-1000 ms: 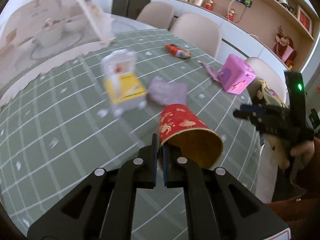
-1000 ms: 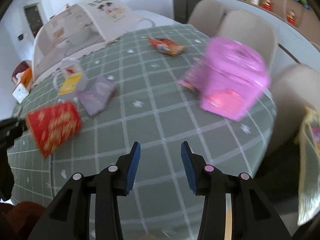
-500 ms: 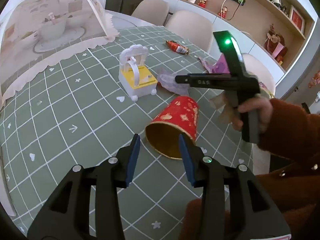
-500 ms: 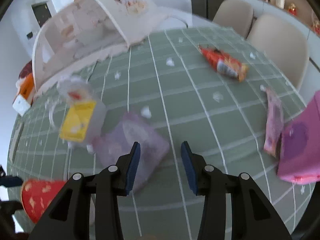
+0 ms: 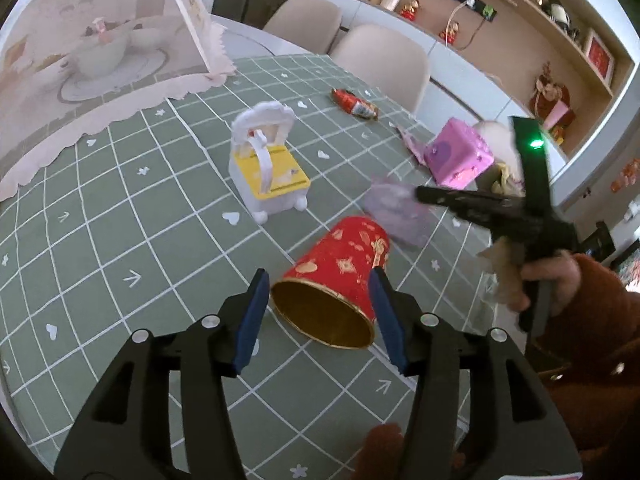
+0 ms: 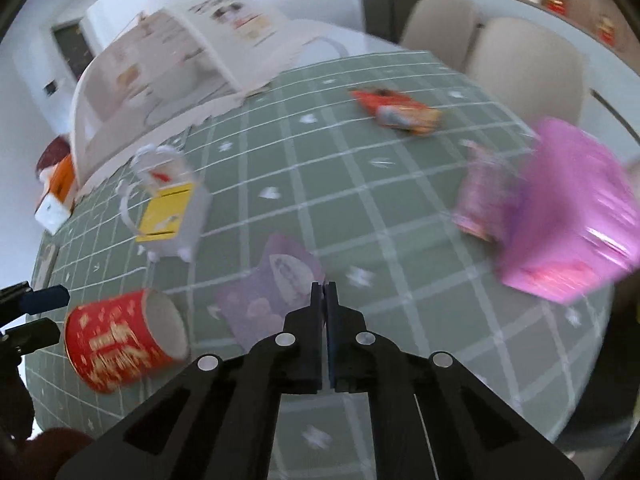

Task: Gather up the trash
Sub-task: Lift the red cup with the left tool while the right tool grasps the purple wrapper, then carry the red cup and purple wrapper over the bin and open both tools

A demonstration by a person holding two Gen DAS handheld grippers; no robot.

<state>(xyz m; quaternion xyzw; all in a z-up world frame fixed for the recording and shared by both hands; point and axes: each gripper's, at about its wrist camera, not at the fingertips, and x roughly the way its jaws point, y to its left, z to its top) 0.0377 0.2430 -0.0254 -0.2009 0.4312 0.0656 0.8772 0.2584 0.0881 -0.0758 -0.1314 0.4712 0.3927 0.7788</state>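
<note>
Red paper cup (image 5: 340, 276) lay between the opening left gripper (image 5: 318, 314) fingers, ungripped, and could roll away; right gripper (image 6: 325, 316) fingers pinched the lilac wrapper (image 6: 272, 292).

light: bright, even daylight | shadows: soft | right-wrist view: motion-blurred | edges: fisheye-bent, dark corners

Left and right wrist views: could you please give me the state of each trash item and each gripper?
Left gripper, jaws opening, astride the red cup, pads clear of it.
Right gripper, shut on the purple packet.
Red cup, on its side, mouth toward the left gripper.
Purple packet, pinched at its edge.
Snack wrapper, lying flat, untouched.
Pink box, standing, untouched.
</note>
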